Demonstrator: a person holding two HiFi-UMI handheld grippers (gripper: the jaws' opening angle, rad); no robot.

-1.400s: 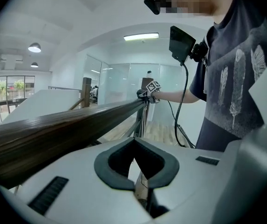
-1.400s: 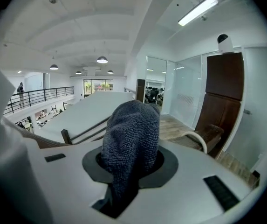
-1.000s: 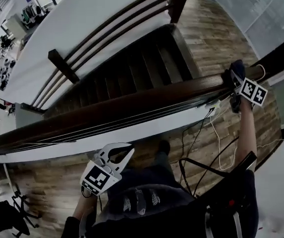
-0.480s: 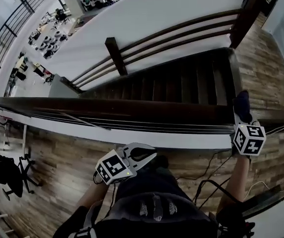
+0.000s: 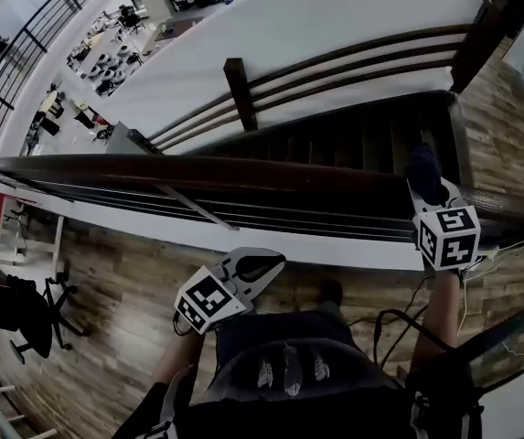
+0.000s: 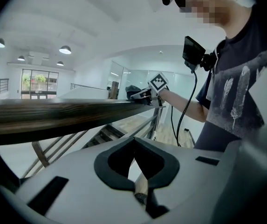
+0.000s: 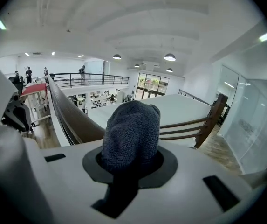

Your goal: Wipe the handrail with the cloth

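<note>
A long dark wooden handrail (image 5: 197, 174) crosses the head view from left to right. My right gripper (image 5: 429, 197) sits on top of it near its right end, shut on a dark blue knitted cloth (image 5: 423, 166) that rests against the rail. In the right gripper view the cloth (image 7: 131, 129) bulges out of the right gripper (image 7: 131, 158), and the handrail (image 7: 72, 118) runs away to the left. My left gripper (image 5: 271, 262) hangs below the rail near the person's body, shut and holding nothing. The left gripper view shows the left gripper (image 6: 134, 146), the handrail (image 6: 54, 113) and the right gripper (image 6: 147, 94).
Beyond the rail a dark staircase (image 5: 353, 144) drops down, with a second railing and post (image 5: 240, 94) on its far side. Cables (image 5: 399, 318) trail over the wood floor by the person's feet. An office chair (image 5: 33, 314) stands at the left.
My right gripper has slid leftward along the handrail with the cloth still pressed on it. The left gripper has stayed shut below the rail. The head camera has swung.
</note>
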